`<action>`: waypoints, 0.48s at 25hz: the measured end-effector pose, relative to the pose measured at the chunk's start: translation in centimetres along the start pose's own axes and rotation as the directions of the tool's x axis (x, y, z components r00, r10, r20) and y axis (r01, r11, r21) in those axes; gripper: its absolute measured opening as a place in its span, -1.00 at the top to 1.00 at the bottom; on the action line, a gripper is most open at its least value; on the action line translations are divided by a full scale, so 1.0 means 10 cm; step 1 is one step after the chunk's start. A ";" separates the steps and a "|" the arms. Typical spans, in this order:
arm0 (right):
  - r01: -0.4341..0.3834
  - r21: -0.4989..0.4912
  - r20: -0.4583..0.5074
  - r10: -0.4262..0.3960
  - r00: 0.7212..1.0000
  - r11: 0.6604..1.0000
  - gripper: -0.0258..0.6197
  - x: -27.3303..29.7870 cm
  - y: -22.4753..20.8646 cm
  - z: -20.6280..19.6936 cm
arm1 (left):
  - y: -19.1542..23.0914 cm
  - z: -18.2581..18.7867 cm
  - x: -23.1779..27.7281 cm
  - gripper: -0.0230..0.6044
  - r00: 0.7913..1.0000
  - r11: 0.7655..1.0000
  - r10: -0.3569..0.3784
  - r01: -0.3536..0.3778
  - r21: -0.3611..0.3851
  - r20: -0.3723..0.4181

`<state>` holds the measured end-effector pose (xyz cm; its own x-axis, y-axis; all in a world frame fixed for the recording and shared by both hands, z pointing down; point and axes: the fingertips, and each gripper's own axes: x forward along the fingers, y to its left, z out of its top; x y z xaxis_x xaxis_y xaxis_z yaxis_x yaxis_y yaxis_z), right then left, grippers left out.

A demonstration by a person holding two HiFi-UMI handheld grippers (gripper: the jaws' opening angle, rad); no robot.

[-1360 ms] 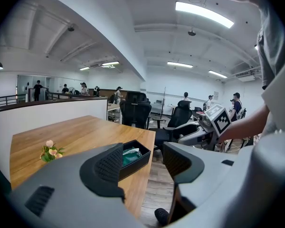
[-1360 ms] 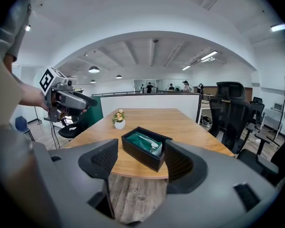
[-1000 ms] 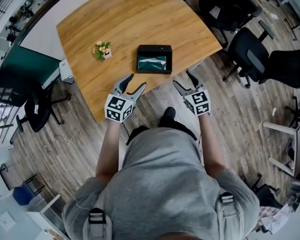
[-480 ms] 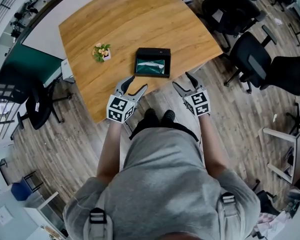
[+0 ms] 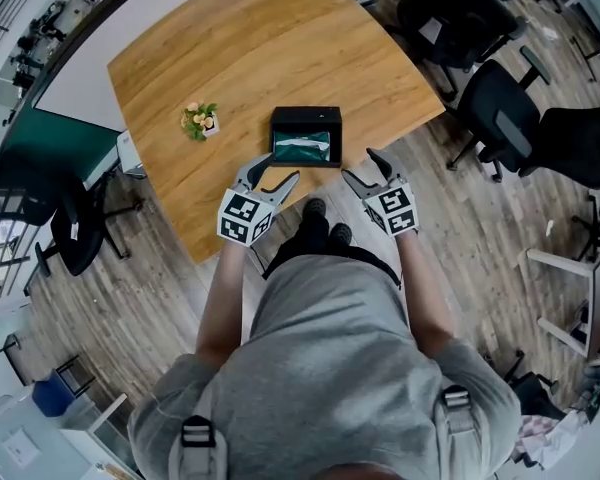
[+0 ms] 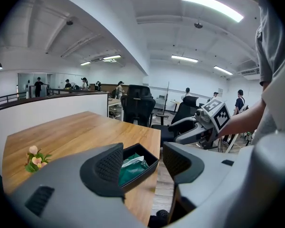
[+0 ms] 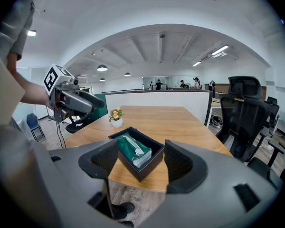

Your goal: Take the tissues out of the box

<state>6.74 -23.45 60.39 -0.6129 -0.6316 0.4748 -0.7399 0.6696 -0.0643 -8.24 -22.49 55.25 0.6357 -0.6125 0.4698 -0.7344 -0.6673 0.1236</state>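
A black open box (image 5: 305, 137) sits near the front edge of the wooden table (image 5: 250, 58), with a green tissue pack (image 5: 304, 147) showing white tissue inside. In the right gripper view the box (image 7: 137, 156) and the pack (image 7: 132, 148) lie ahead between the jaws. The left gripper view shows the box (image 6: 137, 163) and pack (image 6: 129, 167) too. My left gripper (image 5: 274, 175) hovers just short of the box's front left, open and empty. Off the table's edge, front right of the box, my right gripper (image 5: 363, 168) is open and empty.
A small potted flower (image 5: 199, 120) stands on the table left of the box. Black office chairs (image 5: 500, 98) crowd the floor to the right. A green panel (image 5: 55, 133) and another chair (image 5: 70, 218) are at the left. The person's shoes (image 5: 325, 230) show below the table edge.
Both grippers have come closer to the box as the person stepped toward the table. The jaws of both stay apart and nothing has been taken hold of.
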 end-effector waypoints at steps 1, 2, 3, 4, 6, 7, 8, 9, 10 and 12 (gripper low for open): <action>0.005 0.000 -0.003 -0.005 1.000 1.000 -0.05 0.03 -0.03 0.02 | 0.03 0.01 0.04 0.05 1.000 1.000 -0.007 0.007 0.003 -0.004; 0.010 0.001 -0.005 -0.010 1.000 1.000 -0.05 0.07 -0.06 0.04 | 0.07 0.02 0.07 0.05 1.000 1.000 -0.014 0.014 0.008 -0.008; 0.014 0.003 -0.005 -0.014 1.000 1.000 -0.05 0.11 -0.08 0.06 | 0.10 0.02 0.11 0.05 1.000 1.000 -0.022 0.023 0.013 -0.012; 0.018 0.005 -0.006 -0.018 1.000 1.000 -0.05 0.15 -0.10 0.08 | 0.14 0.02 0.14 0.05 0.999 0.999 -0.031 0.031 0.017 -0.017; 0.025 0.005 -0.010 -0.025 1.000 1.000 -0.05 0.23 -0.14 0.11 | 0.20 0.01 0.21 0.05 0.998 0.999 -0.047 0.048 0.026 -0.028; 0.028 0.006 -0.014 -0.028 1.000 1.000 -0.05 0.26 -0.16 0.12 | 0.24 -0.01 0.25 0.05 0.998 0.998 -0.055 0.056 0.031 -0.036; 0.032 0.008 -0.017 -0.032 0.999 0.999 -0.05 0.29 -0.18 0.12 | 0.26 -0.02 0.29 0.05 0.997 0.997 -0.065 0.067 0.037 -0.046; 0.037 0.011 -0.020 -0.037 0.999 0.999 -0.05 0.32 -0.20 0.12 | 0.28 -0.05 0.32 0.05 0.995 0.996 -0.077 0.080 0.044 -0.058; 0.043 0.014 -0.022 -0.043 0.999 0.999 -0.05 0.34 -0.22 0.12 | 0.30 -0.08 0.36 0.05 0.993 0.994 -0.089 0.093 0.053 -0.072; 0.055 0.020 -0.024 -0.055 0.998 0.998 -0.05 0.40 -0.26 0.10 | 0.33 -0.14 0.43 0.05 0.989 0.990 -0.111 0.119 0.075 -0.101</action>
<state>5.89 -28.14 61.57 -0.5644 -0.6577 0.4989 -0.7782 0.6255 -0.0557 -8.22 -26.76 58.91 0.6863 -0.4885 0.5389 -0.6336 -0.7653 0.1132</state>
